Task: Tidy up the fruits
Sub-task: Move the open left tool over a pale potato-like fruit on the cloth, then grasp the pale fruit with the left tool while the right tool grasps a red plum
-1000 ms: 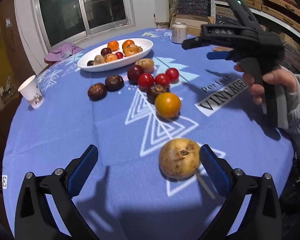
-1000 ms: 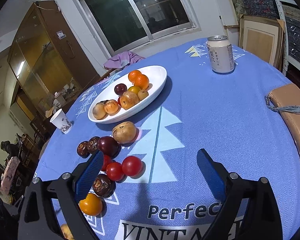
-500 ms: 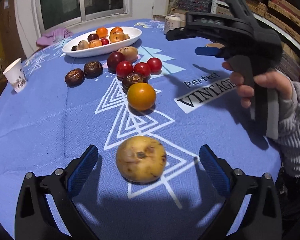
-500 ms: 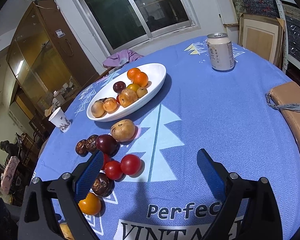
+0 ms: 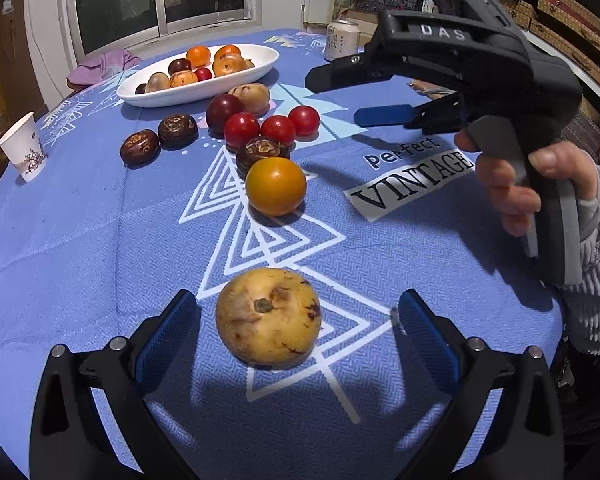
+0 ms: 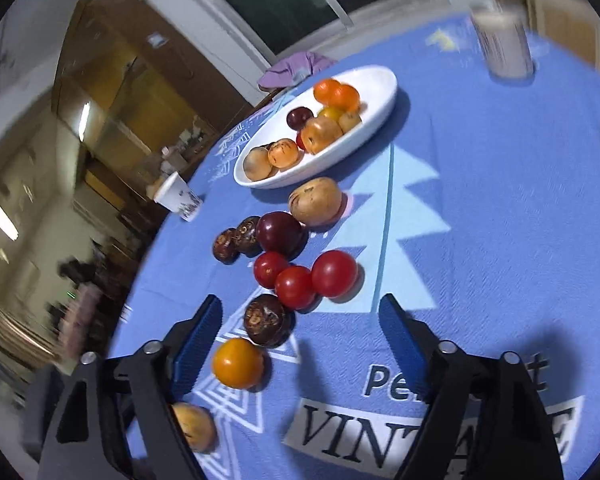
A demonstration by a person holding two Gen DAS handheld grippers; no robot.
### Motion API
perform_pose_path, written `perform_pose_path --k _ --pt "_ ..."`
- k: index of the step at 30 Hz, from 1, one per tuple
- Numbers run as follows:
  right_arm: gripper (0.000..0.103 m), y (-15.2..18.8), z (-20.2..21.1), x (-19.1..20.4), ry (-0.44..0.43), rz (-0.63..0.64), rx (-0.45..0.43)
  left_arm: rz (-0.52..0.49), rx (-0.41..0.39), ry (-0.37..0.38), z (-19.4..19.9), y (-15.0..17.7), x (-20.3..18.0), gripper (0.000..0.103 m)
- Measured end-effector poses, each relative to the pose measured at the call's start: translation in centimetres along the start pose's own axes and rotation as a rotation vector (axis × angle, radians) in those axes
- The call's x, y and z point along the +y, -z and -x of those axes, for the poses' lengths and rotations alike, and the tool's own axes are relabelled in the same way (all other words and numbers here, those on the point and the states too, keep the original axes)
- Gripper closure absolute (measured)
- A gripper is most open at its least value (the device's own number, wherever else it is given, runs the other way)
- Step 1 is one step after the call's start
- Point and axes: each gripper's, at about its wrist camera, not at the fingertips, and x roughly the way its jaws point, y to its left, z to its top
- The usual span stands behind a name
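White "Perfect VINTAGE" lettering (image 5: 414,176) marks a blue tablecloth (image 5: 80,240). Near it, the spread left gripper (image 5: 296,320) straddles a speckled yellow round fruit (image 5: 269,317), untouched. The closing right gripper (image 5: 342,94), embossed "DAS", holds nothing.

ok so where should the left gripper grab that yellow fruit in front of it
Across its widest middle, coming from above and the near side. The yellow fruit is round, sits alone on the cloth with its calyx facing up toward the camera, and already lies between the open left gripper fingers with clear gaps.

Two wrist fisheyes, both angled down over table.
L cam low, near; R higher; both share the white dish (image 5: 198,98) (image 6: 376,120).
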Motion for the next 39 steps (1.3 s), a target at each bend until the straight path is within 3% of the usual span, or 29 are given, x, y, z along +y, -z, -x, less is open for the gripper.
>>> perform_pose_path --k 6,15,17,18,19,26,32,37,39 --pt "0.044 -0.9 -2.1 -0.9 -0.053 -0.090 0.058 -0.016 0.001 -0.011 -0.1 0.0 -0.3 0.004" --pt "0.049 -1.7 -3.7 -1.1 -0.008 -0.117 0.068 0.022 -0.005 0.001 -0.2 -0.4 0.3 0.004" --pt "0.053 -1.8 -3.9 -0.8 0.012 -0.093 0.068 0.021 -0.005 0.008 -0.4 -0.5 0.3 0.013" --pt "0.053 -1.9 -3.9 -0.9 0.015 -0.091 0.069 0.019 0.002 0.011 -0.6 -0.6 0.2 0.026" --pt "0.054 -2.0 -4.0 -0.9 0.016 -0.091 0.067 0.018 0.018 0.010 -0.9 -0.6 0.2 0.031" --pt "0.066 -1.9 -4.1 -1.3 0.028 -0.099 0.059 0.020 0.010 0.014 -0.9 -0.4 0.3 0.031" --pt "0.068 -1.8 -4.0 -1.4 0.035 -0.075 0.057 0.016 0.014 0.007 -0.9 -0.3 0.3 0.033" --pt "0.073 -1.8 -3.8 -1.9 0.027 -0.090 0.056 0.083 -0.004 0.021 -0.3 -0.2 1.7 0.057" --pt "0.073 -1.8 -3.8 -1.9 0.029 -0.086 0.055 0.116 -0.007 0.060 -0.2 -0.2 2.5 0.058"
